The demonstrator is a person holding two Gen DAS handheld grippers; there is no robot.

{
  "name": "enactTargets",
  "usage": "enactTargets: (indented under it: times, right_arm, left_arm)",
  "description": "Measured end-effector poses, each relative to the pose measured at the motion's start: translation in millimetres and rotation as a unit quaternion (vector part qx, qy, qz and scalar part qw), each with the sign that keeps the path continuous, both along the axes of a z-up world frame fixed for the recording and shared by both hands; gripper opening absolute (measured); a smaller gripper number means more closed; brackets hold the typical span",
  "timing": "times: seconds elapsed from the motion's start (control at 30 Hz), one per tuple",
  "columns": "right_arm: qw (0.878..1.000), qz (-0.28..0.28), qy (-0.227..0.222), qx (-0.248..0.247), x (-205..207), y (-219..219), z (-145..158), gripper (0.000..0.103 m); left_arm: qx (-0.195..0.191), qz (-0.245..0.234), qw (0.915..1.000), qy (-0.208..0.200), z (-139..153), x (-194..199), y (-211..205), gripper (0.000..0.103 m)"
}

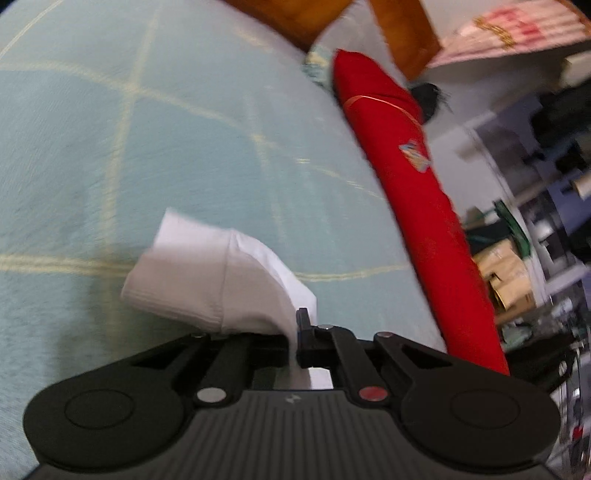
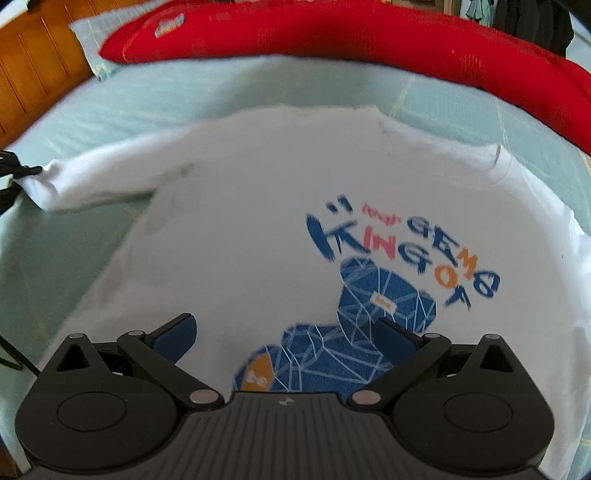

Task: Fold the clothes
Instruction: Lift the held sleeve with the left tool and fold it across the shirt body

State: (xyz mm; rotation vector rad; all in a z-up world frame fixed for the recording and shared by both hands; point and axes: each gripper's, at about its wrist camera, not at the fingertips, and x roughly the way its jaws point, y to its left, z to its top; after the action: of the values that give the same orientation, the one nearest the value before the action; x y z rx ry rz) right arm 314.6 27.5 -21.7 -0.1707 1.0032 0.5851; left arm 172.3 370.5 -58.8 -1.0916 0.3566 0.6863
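A white T-shirt (image 2: 258, 221) with a blue and orange print lies spread flat on the bed, collar toward the right. One sleeve (image 2: 74, 181) stretches out to the left edge of the right wrist view. My left gripper (image 1: 295, 332) is shut on that sleeve's white cloth (image 1: 221, 280), which bunches up in front of the jaws, raised off the bedspread. My right gripper (image 2: 286, 338) hovers over the shirt's lower print with its blue pads (image 2: 177, 336) wide apart and nothing pinched between them.
A pale green bedspread (image 1: 147, 147) with thin yellow lines covers the bed. A long red pillow (image 2: 332, 33) runs along its far side, also in the left wrist view (image 1: 413, 184). A wooden headboard (image 2: 33, 66) and cluttered shelves (image 1: 535, 221) lie beyond.
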Motion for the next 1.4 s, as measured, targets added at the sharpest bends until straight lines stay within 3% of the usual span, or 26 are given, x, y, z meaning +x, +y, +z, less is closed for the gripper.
enactTargets:
  times: [0.3,0.67,0.97,1.4]
  right_arm:
    - [0.999,0.022,-0.035,0.019,-7,0,25,0.103]
    - [0.999,0.029,-0.031,-0.003,-10,-33,24,0.103]
    - [0.999,0.014,-0.043,-0.006,-13,-76,22,0.103]
    - [0.999,-0.016,-0.033,-0.014,-16,-124,13,0.103]
  left_arm:
    - [0.025,-0.101,0.9936,-0.046,53,47,-46,0.003]
    - [0.041,-0.233,0.9702,-0.054,87,109,-131,0.003]
    - [0.044,-0.280,0.9569,-0.064,98,136,-190,0.003]
    - [0.052,-0.373,0.9241,-0.063,87,196,-288,0.003]
